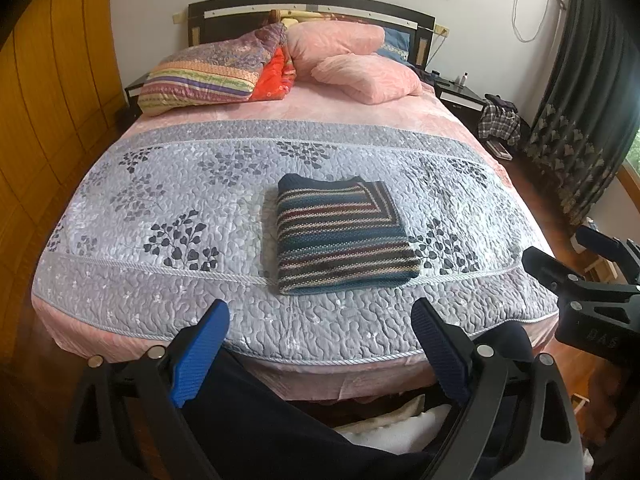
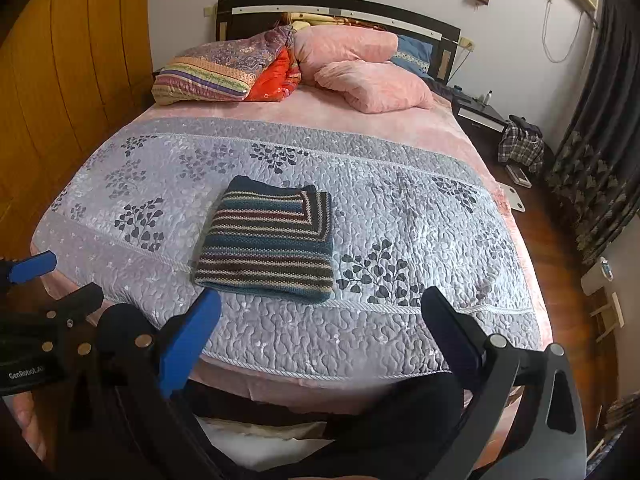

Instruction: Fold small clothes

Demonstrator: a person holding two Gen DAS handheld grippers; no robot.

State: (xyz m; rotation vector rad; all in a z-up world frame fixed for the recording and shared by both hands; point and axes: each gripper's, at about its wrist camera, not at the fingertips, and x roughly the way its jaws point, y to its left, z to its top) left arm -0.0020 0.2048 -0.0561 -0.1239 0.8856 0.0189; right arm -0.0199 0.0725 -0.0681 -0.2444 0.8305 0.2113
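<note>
Folded striped knit sweater in teal, maroon and cream (image 1: 344,236), a neat rectangular bundle, lying flat on the grey quilted bedspread with dark leaf print (image 1: 180,200), near the foot end of the bed and just behind the corded seam. Left tool (image 1: 320,344) low at the foot of the bed, blue-padded fingers (image 1: 200,356) spread wide apart, nothing between them, well short of the sweater. Right tool (image 2: 320,328) likewise wide open and empty, held off the bed's near edge, apart from the bundle. Dark trousers of the person (image 1: 280,432) below both tools. At the head of the bed: pink plush pillows (image 1: 360,68), a multicoloured striped folded quilt (image 1: 208,76) with an orange layer beside it, a dark wooden headboard (image 1: 312,4). Seen from the left wrist only: the right tool's black frame and dark fingertips at the right margin (image 1: 576,272), beside the bed's corner. Seen from the right wrist only: the left tool's blue fingertip (image 2: 32,268) and labelled black body at the left margin, a white flat object on the wooden floor (image 2: 514,198) beside the bed, a pale stool-like piece further right. Shown in both views: yellow-brown wooden wardrobe (image 2: 60,100) on the left, plaid cloth (image 2: 520,148) heaped by the nightstand, dark patterned curtain (image 2: 592,184) on the right.
</note>
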